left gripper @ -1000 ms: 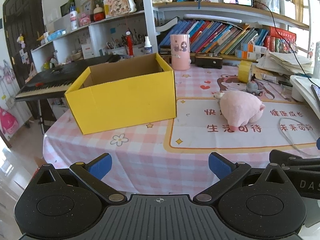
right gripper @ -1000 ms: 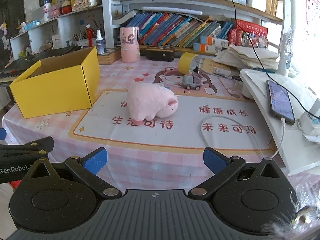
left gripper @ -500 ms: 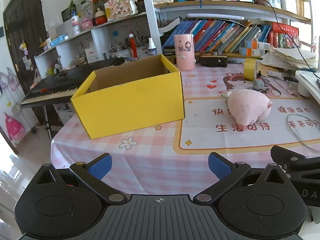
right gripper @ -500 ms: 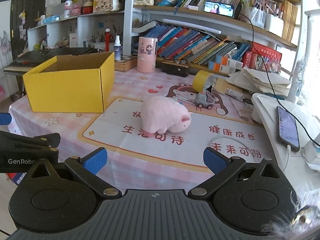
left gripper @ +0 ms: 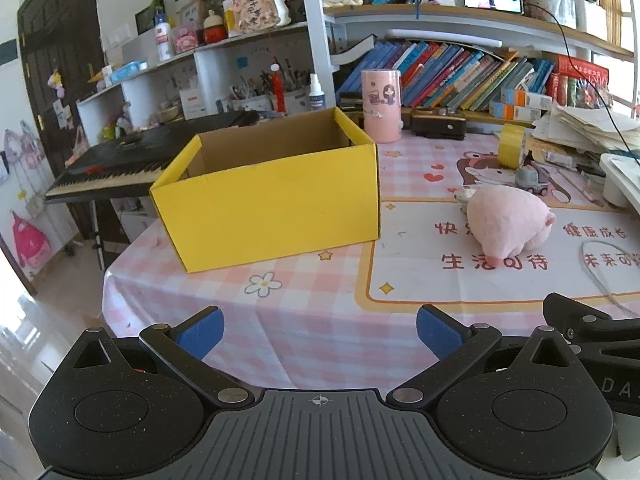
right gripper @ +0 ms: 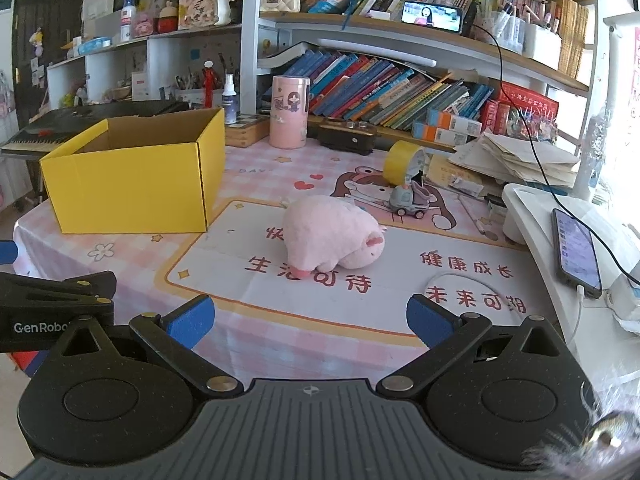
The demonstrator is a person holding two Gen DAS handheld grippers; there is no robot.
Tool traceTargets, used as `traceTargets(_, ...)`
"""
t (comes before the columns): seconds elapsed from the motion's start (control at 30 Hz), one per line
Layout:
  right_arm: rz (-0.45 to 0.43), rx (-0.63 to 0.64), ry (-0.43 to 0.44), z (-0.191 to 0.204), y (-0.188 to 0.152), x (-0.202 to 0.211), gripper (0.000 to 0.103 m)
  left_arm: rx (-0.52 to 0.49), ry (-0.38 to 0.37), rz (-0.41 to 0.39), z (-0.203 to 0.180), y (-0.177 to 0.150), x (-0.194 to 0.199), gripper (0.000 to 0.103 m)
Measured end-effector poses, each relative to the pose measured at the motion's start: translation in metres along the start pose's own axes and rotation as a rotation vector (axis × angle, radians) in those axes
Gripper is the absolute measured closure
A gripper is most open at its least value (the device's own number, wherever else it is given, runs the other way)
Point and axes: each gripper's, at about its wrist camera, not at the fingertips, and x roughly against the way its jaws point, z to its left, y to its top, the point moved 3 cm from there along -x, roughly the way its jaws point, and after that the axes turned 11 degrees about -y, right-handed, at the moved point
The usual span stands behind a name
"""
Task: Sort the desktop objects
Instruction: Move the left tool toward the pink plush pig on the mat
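An open yellow cardboard box (left gripper: 272,204) stands on the pink checked tablecloth, also in the right wrist view (right gripper: 136,184). A pink plush pig (left gripper: 508,222) lies on the printed mat to its right, and shows in the right wrist view (right gripper: 332,234). A small grey toy truck (right gripper: 408,202) and a yellow tape roll (right gripper: 400,162) sit behind the pig. My left gripper (left gripper: 318,330) is open and empty near the table's front edge. My right gripper (right gripper: 310,320) is open and empty in front of the pig.
A pink cylinder tin (right gripper: 289,112) and a dark stapler-like box (right gripper: 347,136) stand at the back by the books. A phone (right gripper: 576,248) on charge lies on a white stand at the right. A white cable (right gripper: 448,280) loops on the mat. A keyboard (left gripper: 120,164) stands left of the table.
Both grippers have moved forward and up toward the table; the box and pig look nearer and more central. Both stay open and nothing on the table has moved.
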Motion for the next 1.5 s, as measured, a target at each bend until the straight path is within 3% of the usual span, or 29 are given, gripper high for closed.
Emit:
traceTargets(0.5, -0.010, 0.011, 0.020, 0.001, -0.001, 0.008, 0.000, 0.012, -0.005, -0.024, 0.000, -0.004, 0.004, 0.000)
traceTargets(1.17, 0.008, -0.017, 0.032, -0.001, 0.000, 0.006, 0.000, 0.037, -0.037, 0.003, 0.005, -0.010, 0.003, 0.000)
traceTargets(1.5, 0.011, -0.028, -0.011, -0.015, 0.005, -0.002, 0.000, 0.060, -0.022, 0.025, 0.002, -0.005, -0.006, 0.000)
